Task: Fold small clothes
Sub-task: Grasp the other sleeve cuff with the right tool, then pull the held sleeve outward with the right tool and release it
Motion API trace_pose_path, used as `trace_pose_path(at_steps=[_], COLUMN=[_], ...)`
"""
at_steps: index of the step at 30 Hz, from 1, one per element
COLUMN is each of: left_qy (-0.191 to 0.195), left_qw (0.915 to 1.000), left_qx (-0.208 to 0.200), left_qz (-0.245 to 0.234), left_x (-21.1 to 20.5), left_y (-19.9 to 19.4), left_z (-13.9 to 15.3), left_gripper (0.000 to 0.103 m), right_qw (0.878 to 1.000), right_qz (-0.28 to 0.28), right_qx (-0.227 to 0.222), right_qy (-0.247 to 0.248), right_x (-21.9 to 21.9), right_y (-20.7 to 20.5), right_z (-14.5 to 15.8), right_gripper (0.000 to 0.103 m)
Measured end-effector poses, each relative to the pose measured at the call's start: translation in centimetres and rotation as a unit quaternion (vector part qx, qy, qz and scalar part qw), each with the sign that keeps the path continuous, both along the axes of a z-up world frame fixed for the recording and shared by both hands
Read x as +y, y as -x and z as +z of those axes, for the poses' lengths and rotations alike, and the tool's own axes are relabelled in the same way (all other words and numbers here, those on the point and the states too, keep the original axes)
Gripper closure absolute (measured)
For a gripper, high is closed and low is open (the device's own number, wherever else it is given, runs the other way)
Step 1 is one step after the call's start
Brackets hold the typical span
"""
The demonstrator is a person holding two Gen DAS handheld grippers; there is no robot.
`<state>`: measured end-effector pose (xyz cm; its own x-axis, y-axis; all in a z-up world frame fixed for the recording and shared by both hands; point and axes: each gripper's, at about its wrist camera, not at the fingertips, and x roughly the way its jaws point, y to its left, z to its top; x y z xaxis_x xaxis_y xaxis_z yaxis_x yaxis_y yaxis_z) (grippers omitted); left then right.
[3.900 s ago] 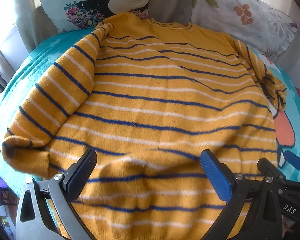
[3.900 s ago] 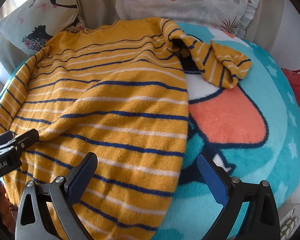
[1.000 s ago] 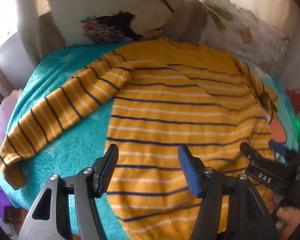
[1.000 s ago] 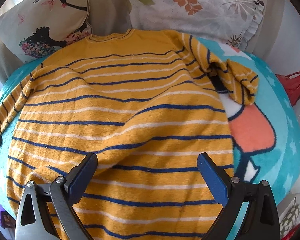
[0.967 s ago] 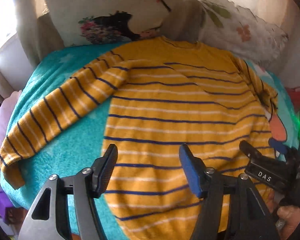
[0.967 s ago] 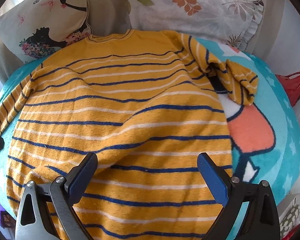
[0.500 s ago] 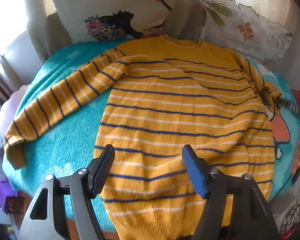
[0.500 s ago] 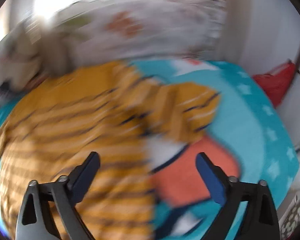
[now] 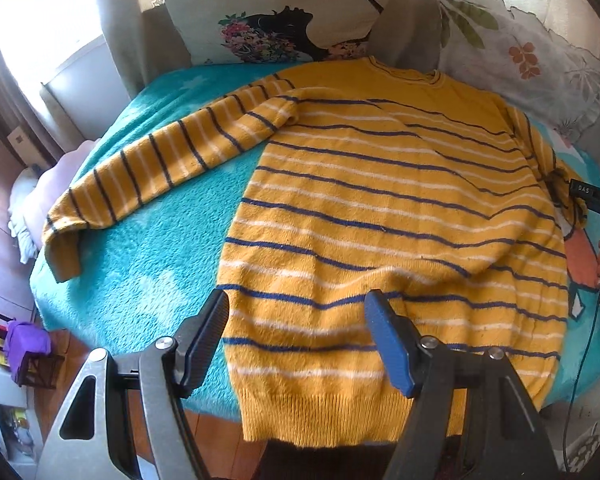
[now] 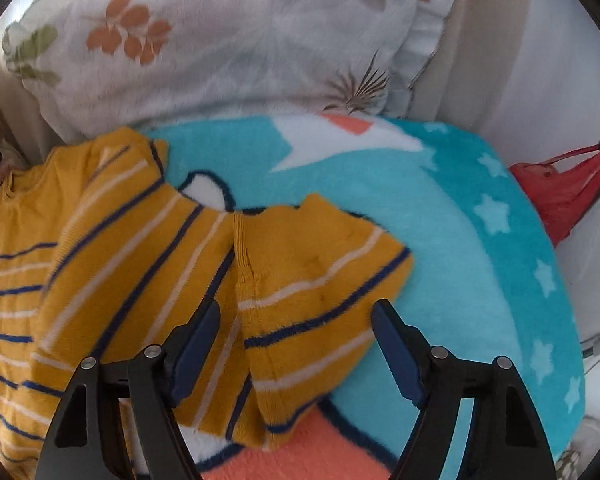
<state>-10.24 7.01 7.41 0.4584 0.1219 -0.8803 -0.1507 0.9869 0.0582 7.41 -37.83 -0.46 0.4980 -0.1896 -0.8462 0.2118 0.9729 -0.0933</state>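
A yellow sweater (image 9: 388, 216) with blue and white stripes lies flat, front up, on a teal blanket (image 9: 148, 272). Its left sleeve (image 9: 160, 164) stretches out to the left. Its right sleeve (image 10: 300, 280) lies bunched and folded on the blanket in the right wrist view. My left gripper (image 9: 300, 340) is open and empty, above the sweater's hem. My right gripper (image 10: 296, 340) is open and empty, right over the bunched sleeve's cuff; it also shows at the right edge of the left wrist view (image 9: 596, 196).
Two patterned pillows (image 9: 300, 12) (image 10: 220, 40) lean at the back of the blanket. A red bag (image 10: 560, 192) lies off the right side. A wooden floor (image 9: 216, 432) and a purple object (image 9: 24, 344) show below the blanket's front edge.
My right gripper has swung right and forward, from over the sweater's body to over the bunched right sleeve. My left gripper has pulled back, showing the hem. The left sleeve got spread out earlier.
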Motion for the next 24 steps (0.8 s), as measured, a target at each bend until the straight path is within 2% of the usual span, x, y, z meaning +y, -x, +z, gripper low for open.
trace_pose_path(at_steps=[1, 2, 3, 4, 6, 11, 17, 19, 20, 22, 24], left_qy=[-0.003, -0.006, -0.008, -0.009, -0.007, 0.001, 0.011, 0.011, 0.011, 0.013, 0.016], left_qw=[1.0, 1.0, 1.0, 1.0, 1.0, 1.0, 0.9998, 0.9997, 0.9996, 0.9994, 0.9993], left_qx=[0.0, 0.0, 0.0, 0.0, 0.0, 0.0, 0.002, 0.001, 0.0, -0.002, -0.004], left_qz=[0.0, 0.0, 0.0, 0.001, -0.002, -0.002, -0.015, -0.022, -0.027, -0.031, -0.032], left_x=[-0.1, -0.3, -0.3, -0.5, -0.2, -0.8, -2.2, -2.9, -3.2, -3.6, -3.8], left_y=[0.1, 0.1, 0.1, 0.1, 0.1, -0.3, -1.1, -1.2, -1.1, -1.1, -1.1], left_z=[0.1, 0.1, 0.2, 0.2, 0.2, 0.4, 0.2, 0.1, 0.1, 0.1, 0.0], left_gripper=[0.034, 0.034, 0.034, 0.034, 0.033, 0.033, 0.033, 0.033, 0.033, 0.033, 0.033], right_qw=[1.0, 1.0, 1.0, 1.0, 0.998, 0.992, 0.975, 0.965, 0.961, 0.951, 0.949], right_qz=[0.002, 0.001, -0.002, -0.004, -0.021, -0.098, -0.219, -0.257, -0.274, -0.306, -0.312], right_qx=[0.004, -0.003, -0.003, -0.003, -0.012, -0.046, -0.046, -0.04, -0.037, -0.03, -0.032], right_qy=[-0.01, -0.013, -0.014, -0.022, -0.054, -0.061, -0.012, -0.015, -0.004, 0.019, -0.026], right_x=[-0.2, -0.5, -0.9, -1.4, -3.3, -9.1, -17.7, -20.2, -20.6, -21.4, -21.8], right_y=[-0.1, 0.0, 0.0, 0.0, 0.6, 3.5, 6.7, 8.2, 8.9, 10.7, 12.3], right_z=[-0.4, -0.2, 0.0, 0.2, 1.1, 3.3, 4.0, 3.8, 3.8, 3.8, 3.9], right_gripper=[0.036, 0.039, 0.057, 0.08, 0.092, 0.094, 0.093, 0.088, 0.088, 0.079, 0.079])
